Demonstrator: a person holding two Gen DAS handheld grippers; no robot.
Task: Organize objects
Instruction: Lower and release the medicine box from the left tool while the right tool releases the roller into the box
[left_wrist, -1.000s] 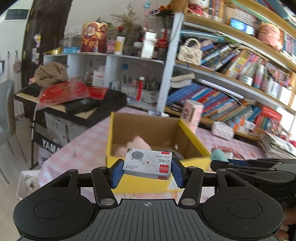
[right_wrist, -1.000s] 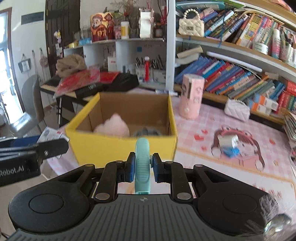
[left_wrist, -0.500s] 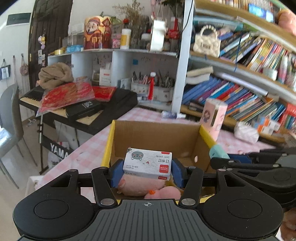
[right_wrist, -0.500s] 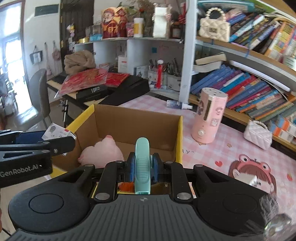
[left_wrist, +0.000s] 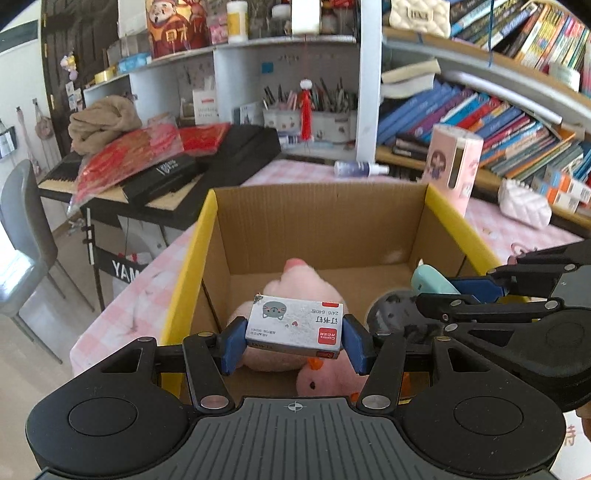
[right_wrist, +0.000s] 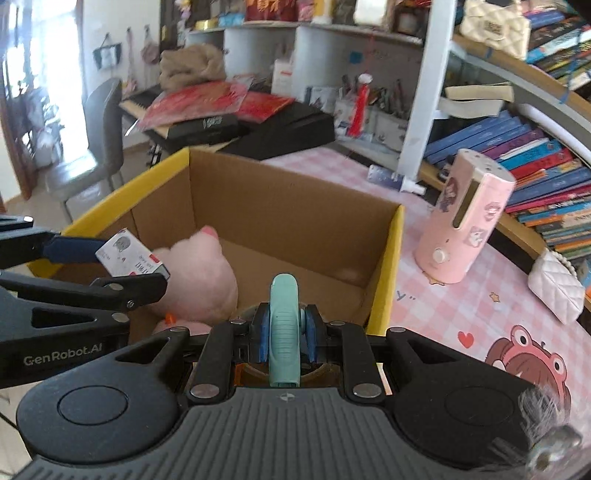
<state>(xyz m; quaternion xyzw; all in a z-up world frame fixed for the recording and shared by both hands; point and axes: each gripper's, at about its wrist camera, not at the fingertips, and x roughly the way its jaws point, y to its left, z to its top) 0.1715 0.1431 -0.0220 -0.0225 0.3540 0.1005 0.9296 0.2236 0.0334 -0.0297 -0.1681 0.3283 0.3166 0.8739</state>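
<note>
Both grippers hang over the open yellow-edged cardboard box (left_wrist: 317, 236), which stands on the pink checked worktop (right_wrist: 476, 314).

The left gripper (left_wrist: 293, 341) has its jaws clamped on the short ends of a small staple box (left_wrist: 295, 326), held flat with its printed face up. This grip leaves the underside free, so the box can be set down level.

The right gripper (right_wrist: 284, 334) has its jaws clamped on the flat sides of a slim teal tool (right_wrist: 283, 325), held on edge along the fingers. It sits at 3 o'clock of the left gripper.

A pink plush toy (right_wrist: 201, 273) already fills the box floor directly below the staple box. Judged from this, release is the pending step.
</note>
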